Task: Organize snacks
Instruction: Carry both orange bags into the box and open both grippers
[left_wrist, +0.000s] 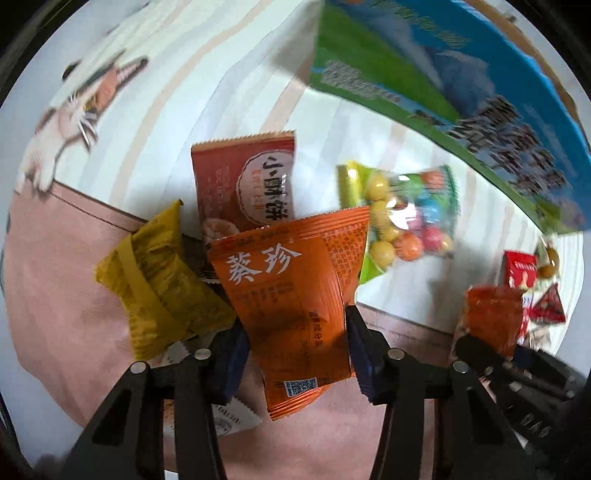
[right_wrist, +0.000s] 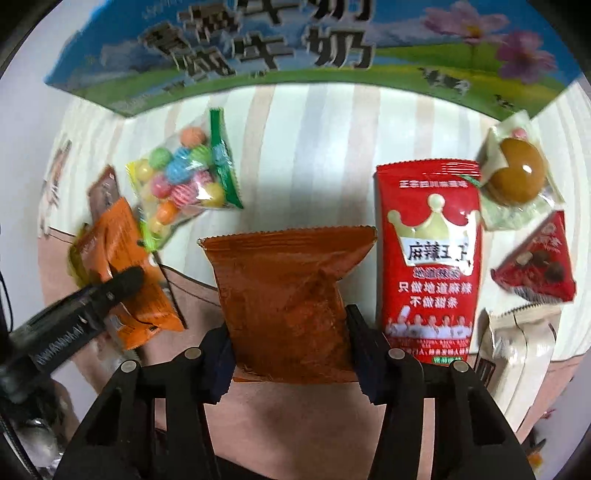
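Two handheld grippers lift snack packets above a striped cloth (right_wrist: 317, 155), with the blue-and-green printed milk carton (right_wrist: 258, 55) as the landmark at the far edge. The left gripper (left_wrist: 297, 354) has its fingers clamped on a bright orange foil packet with white characters (left_wrist: 291, 295), held in front of the carton. The right gripper (right_wrist: 290, 350) pinches a darker orange-brown foil pouch (right_wrist: 288, 295), also in front of the carton. Just below the carton lies a clear bag of coloured candy balls (right_wrist: 184, 177); toward its flowered end sit a red crowned sachet (right_wrist: 430, 254) and what appears to be a wrapped brown egg (right_wrist: 517, 181).
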